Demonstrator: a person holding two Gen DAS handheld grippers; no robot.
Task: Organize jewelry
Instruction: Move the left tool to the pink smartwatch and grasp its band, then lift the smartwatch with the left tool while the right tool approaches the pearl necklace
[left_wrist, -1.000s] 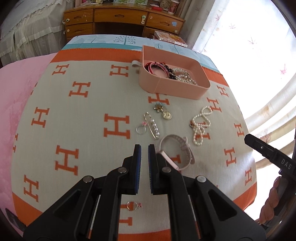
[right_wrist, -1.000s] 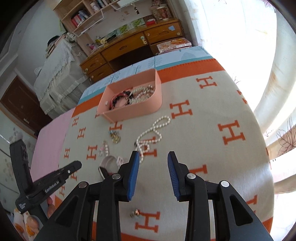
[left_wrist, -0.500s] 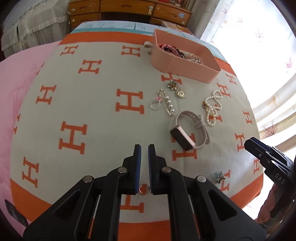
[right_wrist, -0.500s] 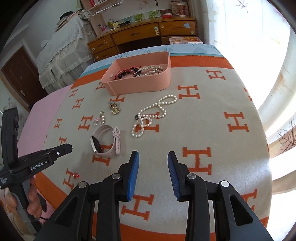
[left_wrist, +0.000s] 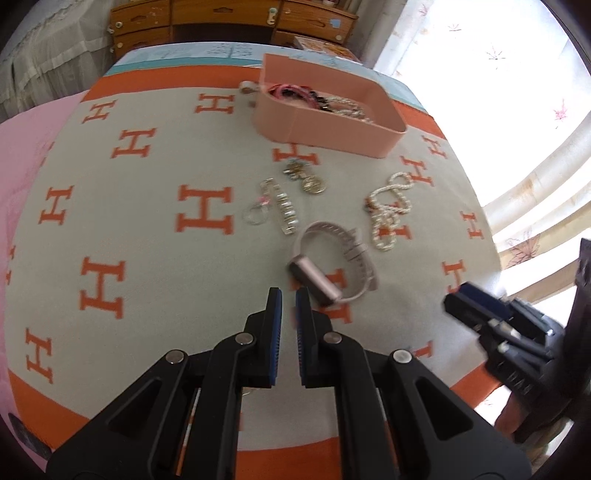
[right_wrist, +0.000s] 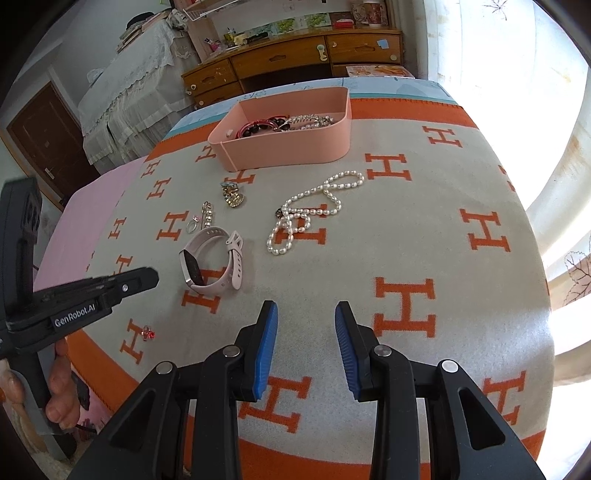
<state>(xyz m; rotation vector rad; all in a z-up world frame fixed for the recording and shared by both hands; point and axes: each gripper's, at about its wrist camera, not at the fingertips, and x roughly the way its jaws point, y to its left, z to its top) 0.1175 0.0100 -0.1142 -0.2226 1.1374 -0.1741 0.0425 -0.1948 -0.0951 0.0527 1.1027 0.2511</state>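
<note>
the small red-stoned silver ring (right_wrist: 147, 333) is lying loose on the orange-and-grey h-patterned blanket (right_wrist: 424, 229) below the left gripper (left_wrist: 288, 308), whose fingers are nearly pressed together on nothing, while the right gripper (right_wrist: 306, 325) is hanging spread, so a pinch is risking nudging it off the edge.

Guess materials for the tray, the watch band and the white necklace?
Tray: likely moulded plastic, matte pink, with smooth uniform walls and rounded corners.
Watch band: probably silicone or soft rubber, matte pale pink, curling flexibly, with punched holes.
Necklace: pearl-like beads, glossy off-white and slightly irregular; real or imitation cannot be told.
</note>
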